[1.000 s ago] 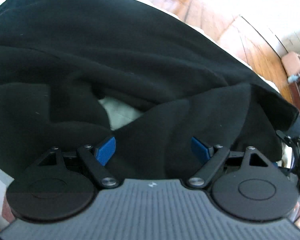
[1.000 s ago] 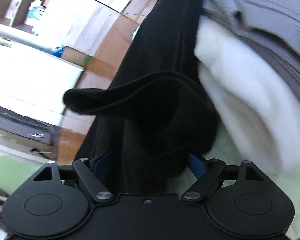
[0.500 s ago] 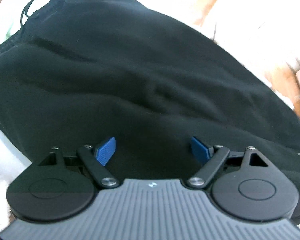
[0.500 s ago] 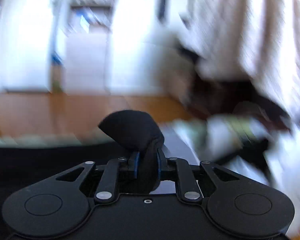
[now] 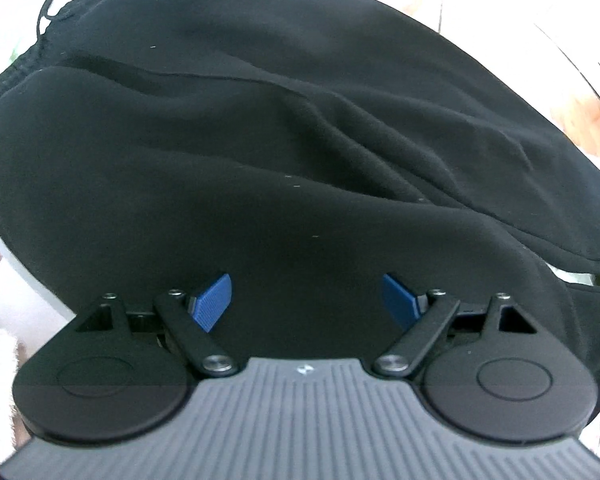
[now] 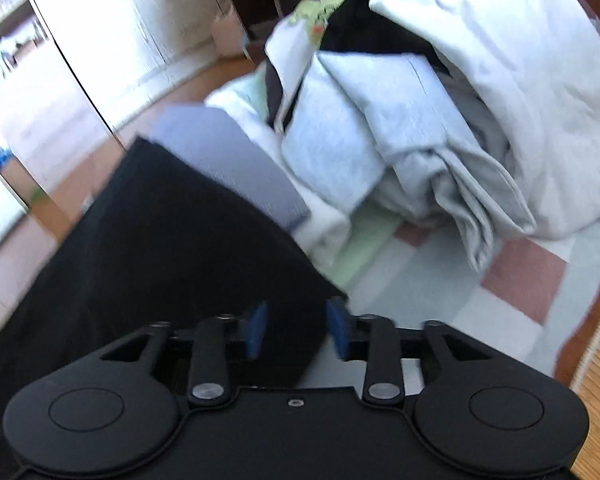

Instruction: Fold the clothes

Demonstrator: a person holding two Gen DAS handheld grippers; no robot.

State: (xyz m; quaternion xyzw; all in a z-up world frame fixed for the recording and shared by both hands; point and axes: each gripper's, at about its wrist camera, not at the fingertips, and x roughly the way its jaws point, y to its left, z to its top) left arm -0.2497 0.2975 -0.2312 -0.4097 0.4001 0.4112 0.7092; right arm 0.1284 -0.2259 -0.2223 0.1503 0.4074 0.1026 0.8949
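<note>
1. The left gripper (image 5: 306, 300) hovers over a black fleece garment (image 5: 284, 152), pointing steeply down at it. Its blue pads (image 5: 212, 302) stand wide apart with nothing pinched between them; the cloth lies below and past them.
2. The black fleece garment fills most of the left wrist view, folded over on itself in broad layers. A drawstring (image 5: 50, 0) curls at its upper left edge, beside a ribbed band.
3. In the right wrist view the right gripper (image 6: 296, 330) sits over the near corner of the same black garment (image 6: 172, 248). Its jaws are opening; the blue pads (image 6: 256, 330) have a gap between them and no cloth is pressed there, the dark fabric lying beneath.
4. The garment lies on a checked cover (image 6: 500, 280) of pale, green and reddish squares.
5. Beyond it is a folded grey piece (image 6: 228, 168), just past the black edge.
6. Farther right is a loose heap of light grey and white clothes (image 6: 440, 120).
7. A wooden floor (image 6: 596, 400) shows at the lower right.
</note>
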